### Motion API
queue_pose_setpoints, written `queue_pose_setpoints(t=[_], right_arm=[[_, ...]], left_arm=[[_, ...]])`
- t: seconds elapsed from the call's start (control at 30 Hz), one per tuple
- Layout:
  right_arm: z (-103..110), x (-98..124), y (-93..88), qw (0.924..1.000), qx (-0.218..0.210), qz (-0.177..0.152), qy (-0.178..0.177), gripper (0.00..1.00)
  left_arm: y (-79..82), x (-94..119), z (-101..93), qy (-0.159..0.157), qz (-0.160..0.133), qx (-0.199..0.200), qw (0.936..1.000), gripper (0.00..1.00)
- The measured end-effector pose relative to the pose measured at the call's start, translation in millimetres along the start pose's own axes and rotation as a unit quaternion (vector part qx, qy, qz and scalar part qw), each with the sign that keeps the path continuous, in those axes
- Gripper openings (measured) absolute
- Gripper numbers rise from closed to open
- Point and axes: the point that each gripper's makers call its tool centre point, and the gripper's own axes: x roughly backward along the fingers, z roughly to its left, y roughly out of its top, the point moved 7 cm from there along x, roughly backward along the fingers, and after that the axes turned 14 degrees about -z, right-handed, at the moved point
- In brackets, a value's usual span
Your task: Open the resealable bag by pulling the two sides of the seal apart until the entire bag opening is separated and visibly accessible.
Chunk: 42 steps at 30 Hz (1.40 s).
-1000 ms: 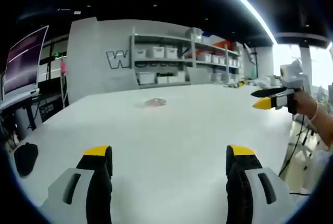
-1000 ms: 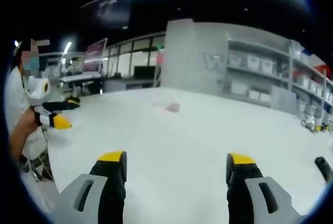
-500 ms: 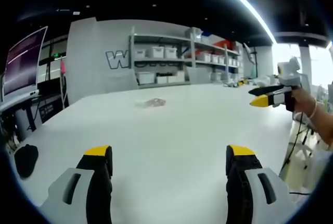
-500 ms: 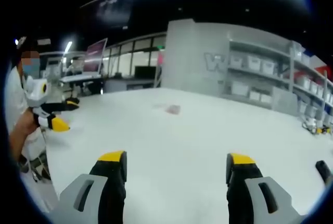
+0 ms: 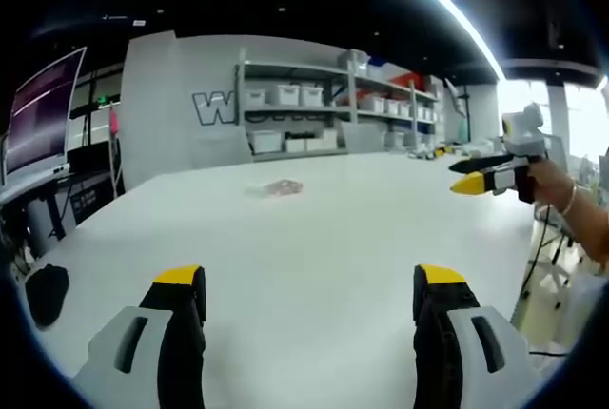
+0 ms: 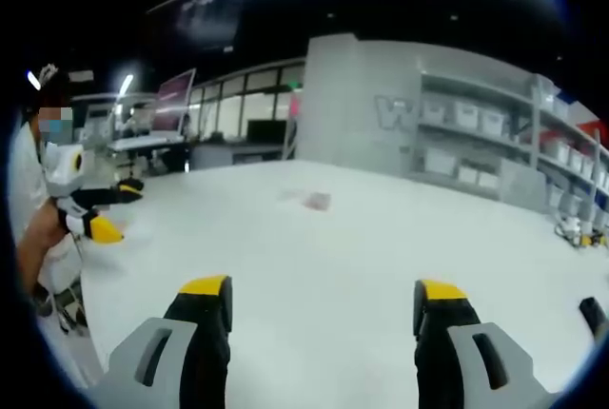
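My left hand-held gripper (image 5: 309,290) and right hand-held gripper (image 6: 324,300): jaws spread, holding nothing, above the white bench (image 5: 314,228). Resealable bag (image 5: 283,186): flat, far across the bench, well apart from both.

In the left gripper view we see the resealable bag (image 5: 283,186) just above the frame's centre, far off and too small to tell whether its seal is parted; in the right gripper view the bag (image 6: 315,201) is a blurred smudge. A dark object (image 5: 45,293) at the lower left may be a mouse. Lettering (image 5: 215,107) on the wall at upper centre is cut off by the shelving (image 5: 314,109). A dark item (image 6: 594,317) at the right gripper view's lower right is cropped.
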Motion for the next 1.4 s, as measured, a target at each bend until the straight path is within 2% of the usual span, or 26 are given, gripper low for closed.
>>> queue_pose_setpoints(t=[0.83, 1.4], right_arm=[[-7.1, -9.4, 1.8, 1.0, -0.005, -0.002, -0.002, 0.78], [-8.3, -18.7, 7.4, 1.0, -0.007, -0.003, 0.001, 0.77]], left_arm=[[-2.2, -5.4, -0.6, -0.003, 0.009, 0.002, 1.0, 0.87], [3.4, -8.7, -0.5, -0.006, 0.007, 0.002, 1.0, 0.87]])
